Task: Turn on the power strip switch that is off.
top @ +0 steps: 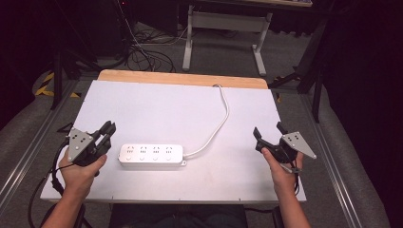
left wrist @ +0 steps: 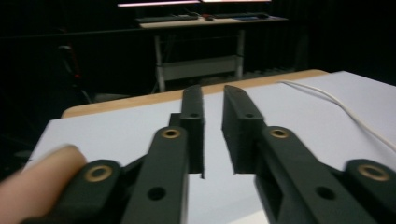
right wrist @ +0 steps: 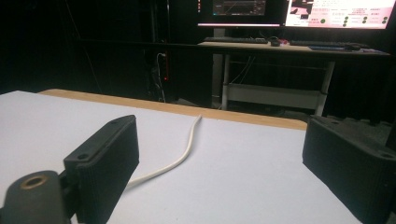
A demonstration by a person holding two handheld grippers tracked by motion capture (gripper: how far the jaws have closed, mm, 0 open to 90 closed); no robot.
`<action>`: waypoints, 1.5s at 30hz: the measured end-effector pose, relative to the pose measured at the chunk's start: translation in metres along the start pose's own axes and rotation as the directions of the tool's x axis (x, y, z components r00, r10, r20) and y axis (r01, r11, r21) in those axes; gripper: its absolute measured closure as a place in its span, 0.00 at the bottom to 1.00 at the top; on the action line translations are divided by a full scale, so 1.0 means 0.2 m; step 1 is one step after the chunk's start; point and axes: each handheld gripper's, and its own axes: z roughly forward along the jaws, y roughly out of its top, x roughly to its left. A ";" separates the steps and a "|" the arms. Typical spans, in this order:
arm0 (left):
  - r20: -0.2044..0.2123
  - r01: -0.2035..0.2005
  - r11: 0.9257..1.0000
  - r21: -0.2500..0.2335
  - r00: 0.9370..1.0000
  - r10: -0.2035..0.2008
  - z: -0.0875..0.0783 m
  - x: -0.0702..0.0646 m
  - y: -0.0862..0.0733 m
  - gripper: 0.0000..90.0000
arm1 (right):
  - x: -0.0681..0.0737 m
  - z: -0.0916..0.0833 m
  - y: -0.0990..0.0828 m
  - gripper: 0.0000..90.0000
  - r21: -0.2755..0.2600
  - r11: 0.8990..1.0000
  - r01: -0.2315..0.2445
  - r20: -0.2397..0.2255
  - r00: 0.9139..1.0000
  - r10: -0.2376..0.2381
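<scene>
The left tool point(top: 107, 129) is hovering with jaws narrowly parted, gripping nothing, just left of the white four-socket plastic power strip point(top: 151, 155) lying near-centre on the white surface point(top: 161, 104). The right tool point(top: 268, 135) is gaping wide, empty, far right.

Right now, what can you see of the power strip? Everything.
The power strip is a white, oblong, plastic-looking block with rounded corners, lying flat and face up on the white table top, long side across the person's front. Four socket groups sit in a row on its top. A white cable leaves its right end and curves away to the table's far edge. Nothing is plugged in. It lies between the left gripper and right gripper; neither touches it.
</scene>
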 end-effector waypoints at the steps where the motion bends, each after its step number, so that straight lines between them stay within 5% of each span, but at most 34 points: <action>1: -0.016 0.008 1.000 -0.002 1.000 -0.008 0.00 0.01 0.00 0.80 | 0.00 0.00 0.00 0.13 -0.001 1.000 0.000 0.001 1.000 0.000; 18: -0.108 0.054 0.999 -0.001 0.993 -0.054 -0.02 0.07 0.01 0.67 | 0.00 0.00 0.00 0.13 -0.001 1.000 0.004 0.005 1.000 -0.004; 29: -0.123 0.072 0.997 0.020 0.990 -0.069 -0.01 0.08 0.02 0.58 | 0.00 0.00 0.00 0.13 -0.004 1.000 0.003 0.006 1.000 -0.003; 40: -0.129 0.157 0.987 0.046 0.980 -0.150 0.01 0.10 0.04 0.27 | 0.00 0.00 0.00 0.11 -0.008 1.000 0.009 -0.003 1.000 -0.009; 45: -0.152 0.156 0.987 0.029 0.977 -0.150 0.01 0.10 0.04 0.09 | 0.01 0.00 0.00 0.04 -0.007 1.000 0.014 -0.024 1.000 -0.015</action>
